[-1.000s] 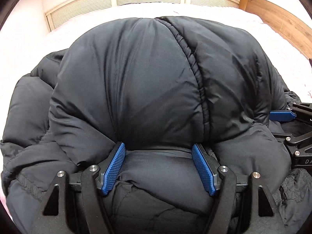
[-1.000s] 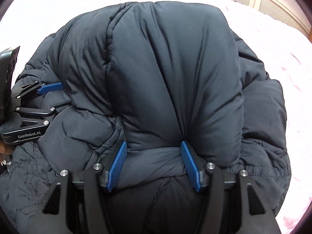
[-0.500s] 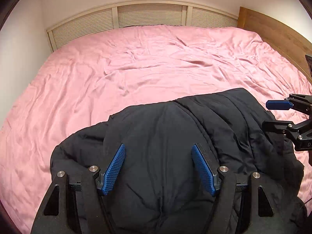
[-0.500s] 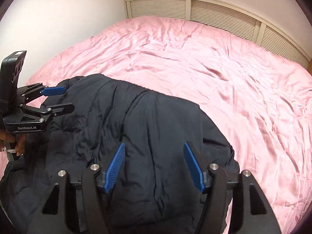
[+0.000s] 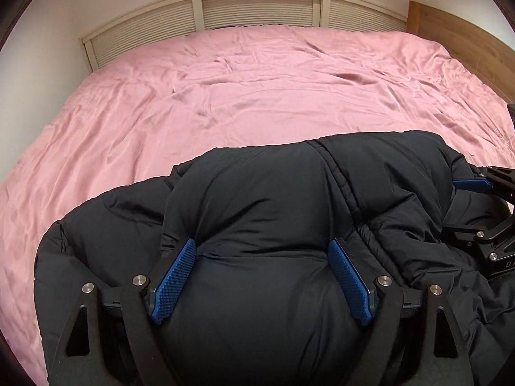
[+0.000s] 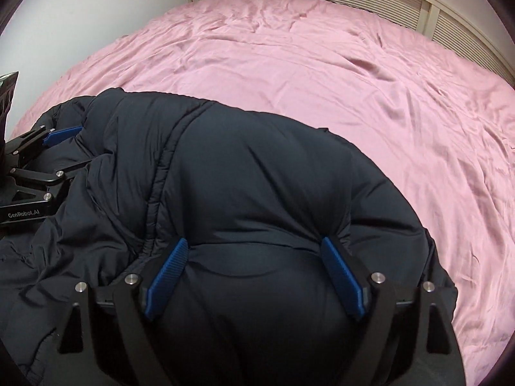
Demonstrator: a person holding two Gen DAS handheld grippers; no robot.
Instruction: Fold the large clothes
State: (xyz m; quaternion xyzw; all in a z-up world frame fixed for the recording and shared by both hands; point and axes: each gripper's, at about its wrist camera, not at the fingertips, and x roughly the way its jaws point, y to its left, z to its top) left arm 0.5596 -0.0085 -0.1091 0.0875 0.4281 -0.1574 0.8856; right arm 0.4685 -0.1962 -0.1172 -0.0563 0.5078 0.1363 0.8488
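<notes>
Change: Both tools have just been opening their jaws; a puffy fold of the jacket sits between each pair of pads. Against the earliest pictures, where the padded bulk filled both views, it now lies low on the bed with the sheet showing beyond it.
Left tool (image 5: 260, 276): jaws spread wide, the blue pads (image 5: 175, 276) pressing into the sides of a bulging panel, so it looks gripped rather than freed.
Right tool (image 6: 252, 276): likewise spread wide, its pads (image 6: 342, 278) dented into a swollen panel, gripping it.
Jacket (image 5: 322, 199): dark, quilted, heaped on the near edge of the bed; a gathered seam (image 6: 157, 189) runs near to far between the two tools.
Key relation: the jacket's bulk lies straight ahead of and under both tools, its long axis running left to right across the near edge. Each tool holds one end of the same near fold, so neither hand is clearly nearer.
Judgement: the next move likely turns on letting go cleanly and pressing the fold flat; the puffy filling may spring back.
Bed (image 5: 257, 96): pink, creased sheet stretching bare to the far side.
Far wall: slatted panels (image 5: 257, 13), and a wooden headboard (image 5: 457, 35) at far right.
</notes>
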